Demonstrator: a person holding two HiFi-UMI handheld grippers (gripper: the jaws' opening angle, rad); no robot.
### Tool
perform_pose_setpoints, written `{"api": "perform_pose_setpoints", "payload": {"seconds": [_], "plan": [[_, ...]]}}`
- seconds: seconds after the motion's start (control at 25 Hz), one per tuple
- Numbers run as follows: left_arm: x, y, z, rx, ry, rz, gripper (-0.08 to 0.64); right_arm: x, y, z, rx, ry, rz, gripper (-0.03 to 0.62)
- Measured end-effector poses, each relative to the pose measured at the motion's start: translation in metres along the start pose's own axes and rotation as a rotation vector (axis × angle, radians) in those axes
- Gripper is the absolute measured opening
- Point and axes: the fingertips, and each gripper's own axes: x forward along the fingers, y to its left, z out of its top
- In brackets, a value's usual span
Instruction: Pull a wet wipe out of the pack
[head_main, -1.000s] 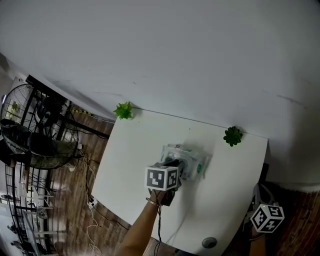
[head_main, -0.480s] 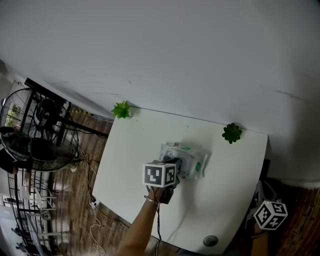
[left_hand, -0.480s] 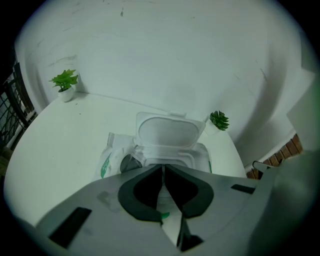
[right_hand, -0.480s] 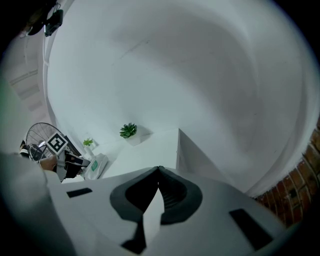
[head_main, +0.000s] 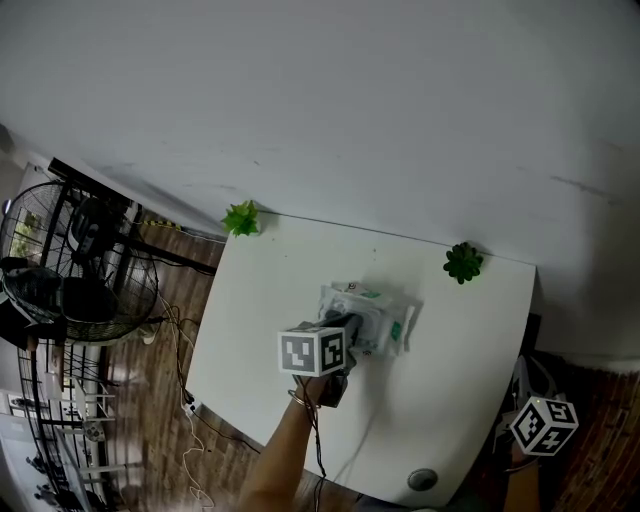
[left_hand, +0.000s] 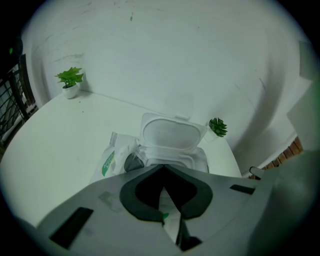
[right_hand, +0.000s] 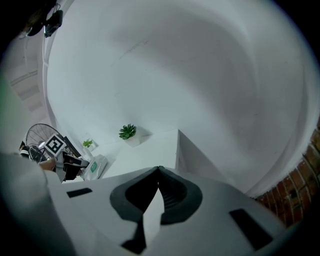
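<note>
- crinkled soft pack (head_main: 388, 322), rounded hard lid (left_hand: 172, 135) up, on smooth white table (head_main: 270, 300).
- left gripper (left_hand: 162, 167) jaws just closing at pack's mouth; pinched wipe unclear.
- right gripper (right_hand: 159, 169) closed, empty, well apart from pack.

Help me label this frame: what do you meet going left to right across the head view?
Fan → light green plant → wet wipe pack → dark green plant → right gripper.

The pack (head_main: 385, 325) lies mid-tabletop (head_main: 260, 300). The left plant (head_main: 241, 218) stands at the far left corner, the right plant (head_main: 463, 262) at the far right corner. A fan (head_main: 75, 270) stands beyond the left edge.
</note>
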Motion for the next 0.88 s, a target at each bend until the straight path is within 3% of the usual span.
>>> {"api": "perform_pose_setpoints", "payload": {"seconds": [0.88], "plan": [[-0.017,-0.005,0.005,-0.034,-0.056,-0.003,0.011,-0.005,0.004,0.008,0.006,-0.024,0.012,0.002]]}}
